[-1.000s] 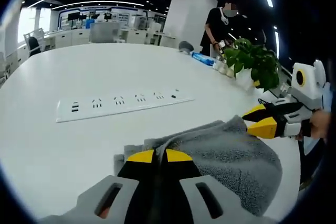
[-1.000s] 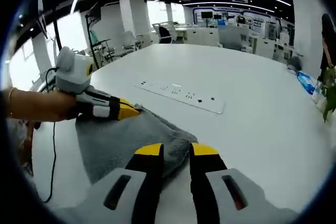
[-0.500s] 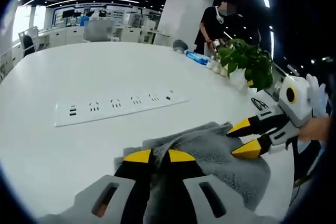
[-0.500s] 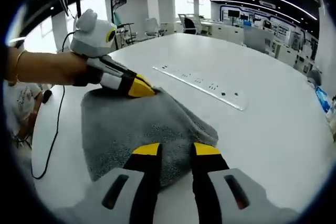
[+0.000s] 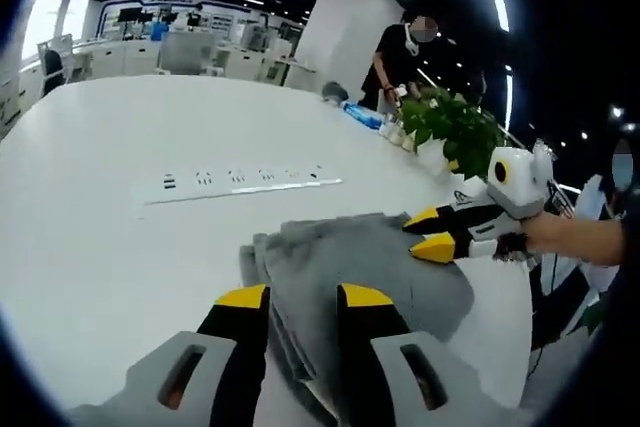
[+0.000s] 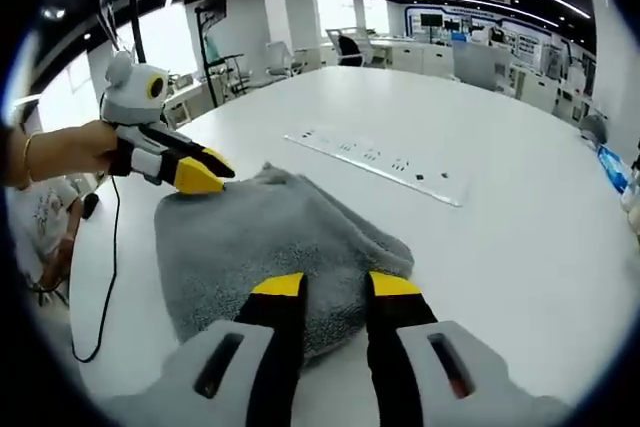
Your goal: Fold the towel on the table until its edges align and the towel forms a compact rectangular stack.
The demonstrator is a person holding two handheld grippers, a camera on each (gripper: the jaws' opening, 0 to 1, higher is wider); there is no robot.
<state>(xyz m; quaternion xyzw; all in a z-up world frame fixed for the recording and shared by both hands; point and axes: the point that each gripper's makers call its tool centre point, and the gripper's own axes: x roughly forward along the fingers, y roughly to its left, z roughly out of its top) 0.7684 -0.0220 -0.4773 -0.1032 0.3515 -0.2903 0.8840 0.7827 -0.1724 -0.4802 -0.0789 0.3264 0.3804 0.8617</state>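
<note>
Centrally, one grey towel (image 6: 265, 242) lies folded on the white table (image 6: 500, 237), a thick rounded fold on one side and layered edges showing at the end nearest the left gripper's camera. Two grippers are at work on it, one at each end. From its own view, the left gripper (image 5: 303, 297) has its yellow-tipped jaws parted, with the towel's layered edge (image 5: 285, 297) lying between and beyond them; whether the jaws touch the cloth I cannot tell. From the right gripper view, the right gripper (image 6: 336, 285) likewise stands with jaws apart, tips over the near fold and not clamped on it. Each gripper also shows in the other's view, jaws slightly spread, beside the towel's far edge. One white power strip (image 6: 378, 161) lies flat on the table, apart from the towel. Bare tabletop stretches wide around the towel toward the strip and beyond. Near the table's far edge stand one leafy green plant (image 5: 455, 127) and some bottles (image 5: 370, 117), with a person (image 5: 400, 57) standing behind them.
</note>
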